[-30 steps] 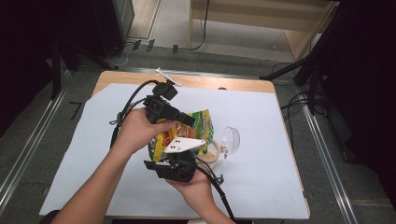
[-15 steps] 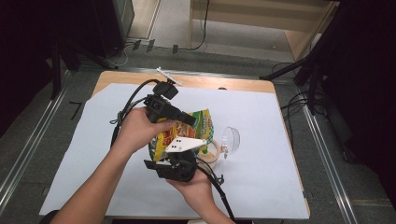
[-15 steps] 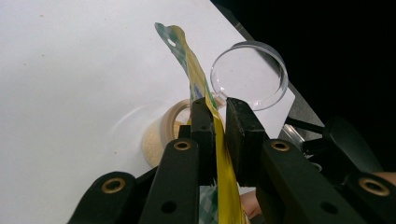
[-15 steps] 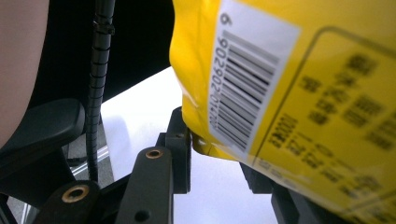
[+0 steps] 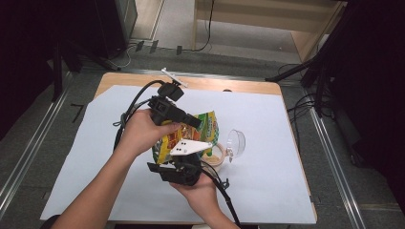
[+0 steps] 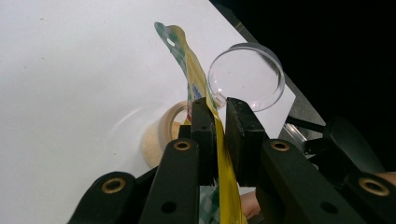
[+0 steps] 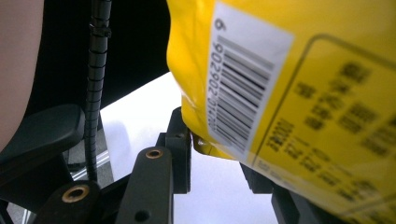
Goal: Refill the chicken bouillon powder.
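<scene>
High view, frame centre: we pinch the yellow snack bag (image 5: 207,125) with our left gripper (image 5: 190,120) and right gripper (image 5: 184,157), above a small bowl (image 5: 217,155).

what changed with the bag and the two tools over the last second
Nothing visibly changed. The left tool stays clamped on the yellow bag, the right tool stays on its lower corner, and the bag hangs tilted over the small bowl, with the clear lid beside it on the white sheet.
</scene>
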Available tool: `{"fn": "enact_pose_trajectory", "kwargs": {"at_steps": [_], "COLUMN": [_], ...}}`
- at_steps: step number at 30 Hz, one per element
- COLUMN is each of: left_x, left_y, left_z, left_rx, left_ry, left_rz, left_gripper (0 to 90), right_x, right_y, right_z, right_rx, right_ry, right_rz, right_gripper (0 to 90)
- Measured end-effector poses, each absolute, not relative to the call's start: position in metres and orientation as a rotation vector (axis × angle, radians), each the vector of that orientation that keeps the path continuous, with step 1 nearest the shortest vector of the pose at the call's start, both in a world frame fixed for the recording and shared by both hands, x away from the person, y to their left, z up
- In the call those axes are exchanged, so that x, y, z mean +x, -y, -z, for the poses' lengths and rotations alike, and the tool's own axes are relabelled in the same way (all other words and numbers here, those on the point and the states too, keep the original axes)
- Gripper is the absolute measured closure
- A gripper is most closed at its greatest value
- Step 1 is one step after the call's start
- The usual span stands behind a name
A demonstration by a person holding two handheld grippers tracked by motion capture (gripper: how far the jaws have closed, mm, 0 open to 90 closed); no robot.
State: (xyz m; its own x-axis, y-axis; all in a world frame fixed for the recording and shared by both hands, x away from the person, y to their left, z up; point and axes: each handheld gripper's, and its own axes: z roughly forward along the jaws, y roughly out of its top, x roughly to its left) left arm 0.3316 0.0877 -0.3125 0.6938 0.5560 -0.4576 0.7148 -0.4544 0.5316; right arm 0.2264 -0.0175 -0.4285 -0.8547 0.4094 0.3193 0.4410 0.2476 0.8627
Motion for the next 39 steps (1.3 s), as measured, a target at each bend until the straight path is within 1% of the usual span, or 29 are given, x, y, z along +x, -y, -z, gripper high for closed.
{"fn": "enact_pose_trajectory", "kwargs": {"at_steps": [10, 21, 29, 39], "left_x": [0.335, 0.337, 0.342, 0.34], "left_y": [-0.087, -0.085, -0.085, -0.085], "left_z": [0.314, 0.314, 0.317, 0.316], "left_rx": [2.179, 2.192, 2.199, 2.202], "left_ry": [-0.975, -0.982, -0.991, -0.985], "left_rz": [0.286, 0.289, 0.325, 0.312], "left_gripper": [82.3, 82.3, 82.3, 82.2], "right_x": [0.228, 0.228, 0.228, 0.228], "right_y": [0.02, 0.02, 0.02, 0.02], "right_z": [0.428, 0.427, 0.428, 0.427], "right_rx": [-0.85, -0.86, -0.861, -0.862], "right_ry": [2.456, 2.438, 2.432, 2.434], "right_rz": [1.716, 1.722, 1.705, 1.708], "right_gripper": [67.5, 67.8, 68.9, 68.3]}}
